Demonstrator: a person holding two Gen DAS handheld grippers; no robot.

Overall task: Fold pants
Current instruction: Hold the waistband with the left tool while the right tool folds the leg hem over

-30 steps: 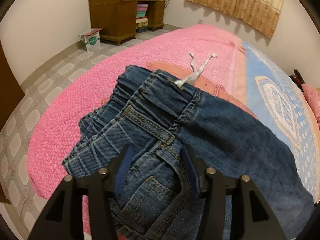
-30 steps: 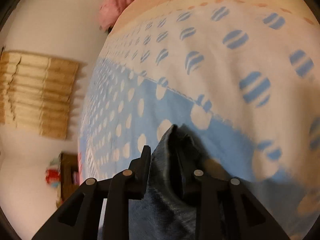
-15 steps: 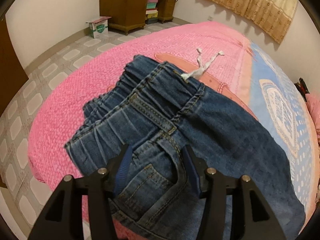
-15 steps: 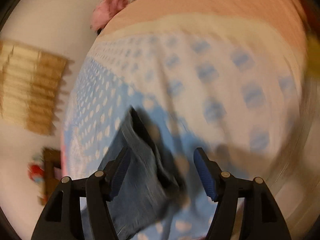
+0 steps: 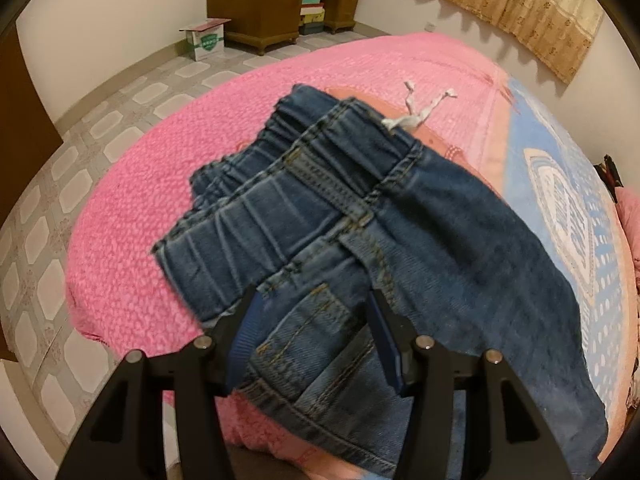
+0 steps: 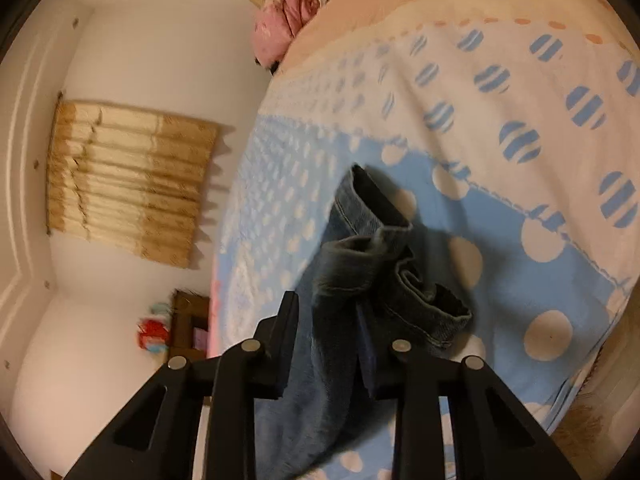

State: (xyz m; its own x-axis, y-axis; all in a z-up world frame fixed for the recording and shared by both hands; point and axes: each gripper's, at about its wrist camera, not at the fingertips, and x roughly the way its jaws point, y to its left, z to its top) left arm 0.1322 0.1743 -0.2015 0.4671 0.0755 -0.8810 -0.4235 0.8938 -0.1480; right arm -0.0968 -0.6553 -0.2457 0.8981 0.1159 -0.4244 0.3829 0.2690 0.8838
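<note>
**A:** Where are the pants [image 5: 420,216] sitting?

**B:** On the bed [image 5: 160,208]. Waistband with the white drawstring [image 5: 416,114] is at the far end, over the pink cover.

**A:** And the grippers?

**B:** Left gripper [image 5: 316,332] is clamped on denim near the pocket. Right gripper [image 6: 328,340] pinches the leg fabric, and the hems [image 6: 400,272] bunch up just past it over the blue dotted sheet [image 6: 540,280].
</note>
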